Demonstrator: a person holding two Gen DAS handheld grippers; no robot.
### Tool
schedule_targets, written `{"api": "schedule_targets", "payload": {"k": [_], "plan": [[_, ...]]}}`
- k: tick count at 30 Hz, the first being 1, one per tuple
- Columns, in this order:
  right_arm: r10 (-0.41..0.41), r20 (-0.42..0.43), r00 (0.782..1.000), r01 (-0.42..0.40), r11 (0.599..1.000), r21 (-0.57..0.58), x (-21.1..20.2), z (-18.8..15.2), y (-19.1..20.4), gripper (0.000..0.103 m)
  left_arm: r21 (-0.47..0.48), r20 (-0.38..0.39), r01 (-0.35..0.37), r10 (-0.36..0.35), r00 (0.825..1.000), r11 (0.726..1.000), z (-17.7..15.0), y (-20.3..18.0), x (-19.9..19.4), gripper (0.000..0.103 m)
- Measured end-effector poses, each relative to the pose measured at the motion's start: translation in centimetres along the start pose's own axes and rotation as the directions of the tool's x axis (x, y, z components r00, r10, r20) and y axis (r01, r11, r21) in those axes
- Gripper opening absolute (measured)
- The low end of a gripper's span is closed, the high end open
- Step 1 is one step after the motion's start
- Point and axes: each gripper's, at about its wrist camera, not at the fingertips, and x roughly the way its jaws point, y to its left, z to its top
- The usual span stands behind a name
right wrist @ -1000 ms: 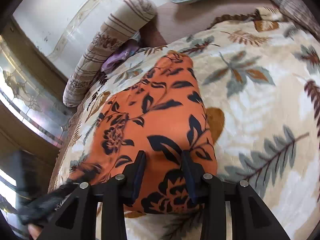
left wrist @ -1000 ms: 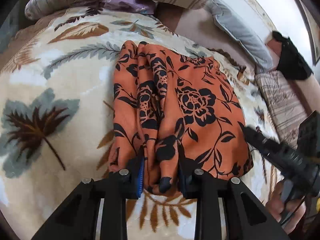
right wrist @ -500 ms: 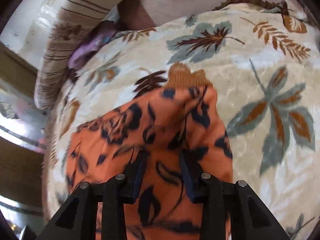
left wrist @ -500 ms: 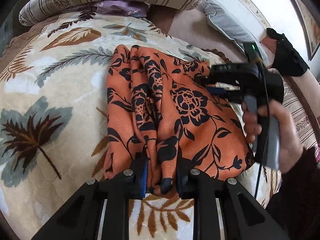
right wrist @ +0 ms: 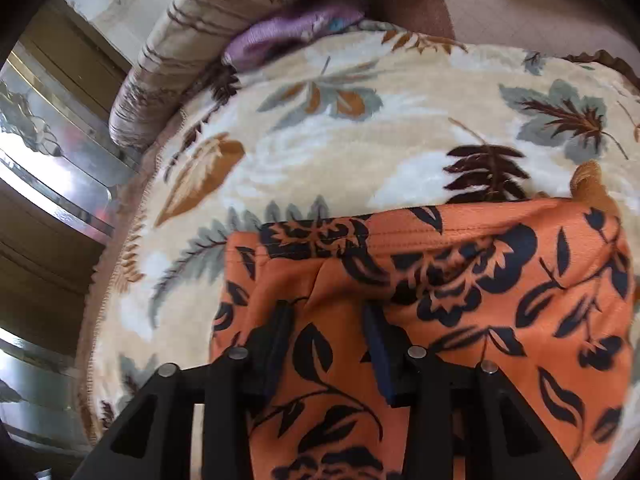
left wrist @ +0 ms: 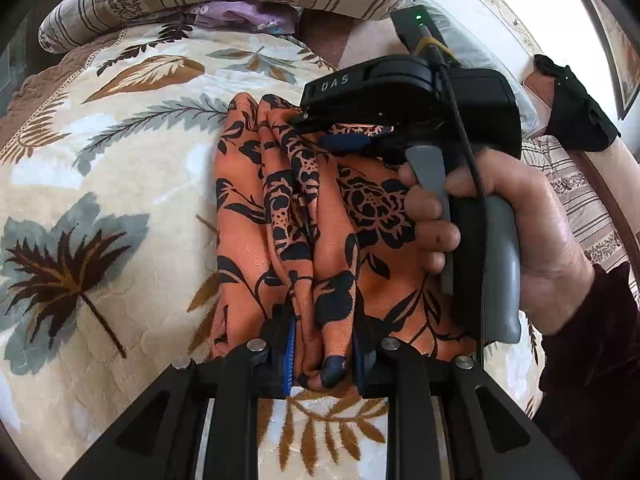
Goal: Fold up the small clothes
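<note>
1. Left wrist view: the left claw (left wrist: pixel 322 342) was clamped on a bunched fold of the orange floral garment (left wrist: pixel 248 248), which lay ahead on the leaf-print blanket (left wrist: pixel 100 184). The right claw (left wrist: pixel 320 128) hung over its far edge.
2. Right wrist view: the right claw (right wrist: pixel 328 328) pinched the garment's (right wrist: pixel 500 300) cloth near the hem.

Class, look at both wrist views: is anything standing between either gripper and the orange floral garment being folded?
Nothing visible does. The left gripper is shut on the near edge of the orange floral garment, and the right gripper grips cloth at its far end, above the leaf-patterned blanket.
</note>
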Motion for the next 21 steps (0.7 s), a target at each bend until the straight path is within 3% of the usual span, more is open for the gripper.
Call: {"api": "schedule_targets", "payload": {"k": [8,17,21], "plan": [[0.076,0.036,0.996,-0.078,0.995,0.063,-5.1,-1.7,-2.4,0.042,0.010,0.002,-0.009,0.009,1.000,1.000,-0.1,-0.3,-0.1,0.023],[0.026,0.095,0.995,-0.032,0.997,0.066,-12.4,-7.9,-6.2,0.042,0.013,0.016,-0.028,0.028,0.999,1.000,-0.4,-0.7,-0.3,0.023],[0.016,0.077,0.997,-0.021,0.997,0.070,-11.9,-10.4,-7.1,0.042,0.019,0.019,-0.036,0.036,0.999,0.999,-0.5,-0.7,-0.4,0.023]]}}
